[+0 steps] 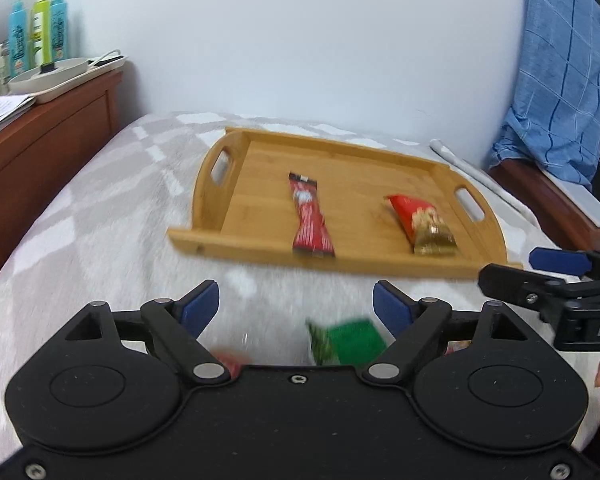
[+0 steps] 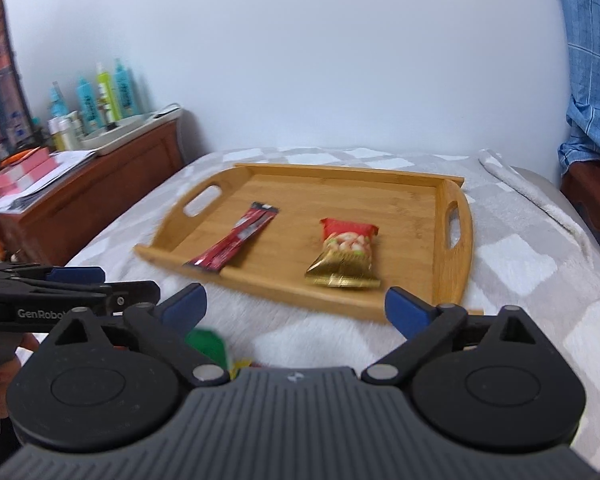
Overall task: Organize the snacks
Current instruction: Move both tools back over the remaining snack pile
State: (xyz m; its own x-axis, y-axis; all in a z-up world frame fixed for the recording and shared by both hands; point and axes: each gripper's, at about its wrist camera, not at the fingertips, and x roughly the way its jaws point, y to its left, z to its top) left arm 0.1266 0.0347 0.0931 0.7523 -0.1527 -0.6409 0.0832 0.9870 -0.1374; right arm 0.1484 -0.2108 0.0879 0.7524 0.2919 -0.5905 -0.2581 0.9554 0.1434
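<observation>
A wooden tray [image 1: 260, 160] [image 2: 340, 184] with cut-out handles lies on the grey-and-white blanket. On its floor rest a long red stick packet [image 1: 310, 216] [image 2: 236, 240] and a red-and-gold snack bag [image 1: 420, 220] [image 2: 346, 254]. My left gripper [image 1: 296, 308] is open and empty, short of the tray's near edge. A green packet [image 1: 348, 340] [image 2: 206, 342] lies blurred on the blanket below it, beside a red wrapper [image 1: 230, 360]. My right gripper [image 2: 296, 308] is open and empty too, before the tray. Each gripper shows in the other's view: the right gripper [image 1: 548, 276], the left gripper [image 2: 76, 280].
A brown cabinet [image 1: 48, 140] [image 2: 100, 184] at the left carries bottles [image 1: 40, 28], a white tray and papers. Blue checked cloth [image 1: 560, 80] hangs at the right. A rolled white towel [image 2: 540, 200] lies on the blanket right of the tray. A white wall stands behind.
</observation>
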